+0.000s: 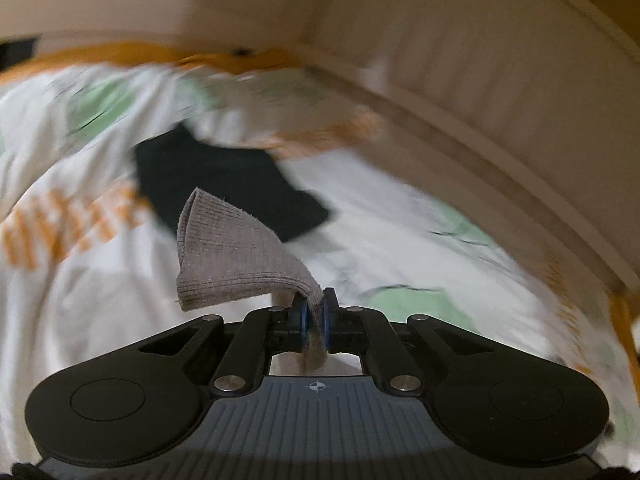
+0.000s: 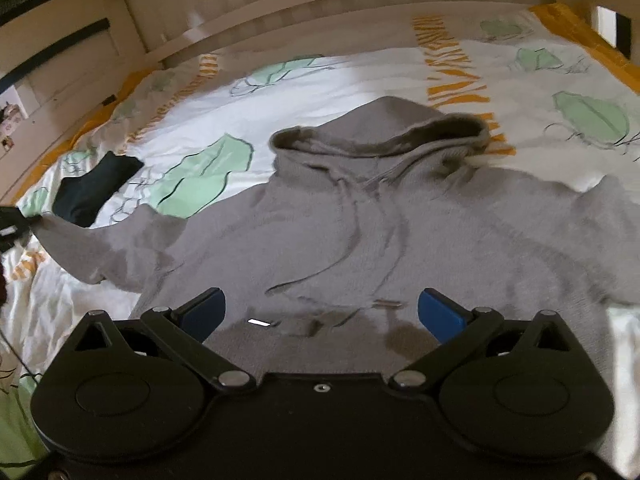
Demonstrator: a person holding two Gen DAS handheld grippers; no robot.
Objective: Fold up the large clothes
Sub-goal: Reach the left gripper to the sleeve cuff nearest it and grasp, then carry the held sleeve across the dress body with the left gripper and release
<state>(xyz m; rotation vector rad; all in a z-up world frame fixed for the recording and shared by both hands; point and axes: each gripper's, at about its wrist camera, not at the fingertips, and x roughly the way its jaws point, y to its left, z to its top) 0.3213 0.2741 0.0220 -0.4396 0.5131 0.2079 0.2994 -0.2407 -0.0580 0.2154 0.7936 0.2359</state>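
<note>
My left tongs are clenched on the cuff of the grey hoodie, the ribbed end sticking up past the blue pads; I take that grip as the start of folding the sleeve in over the body. My right tongs are released, jaws wide and holding nothing, poised over the hoodie's lower front, probably ready to pin or pinch the hem. The hoodie lies face up and spread across the bed, hood toward the headboard. Only the right view shows the whole garment and its drawstrings; only the left view shows the pinch itself. A dark cloth lies beside the sleeve on the patterned sheet.
</note>
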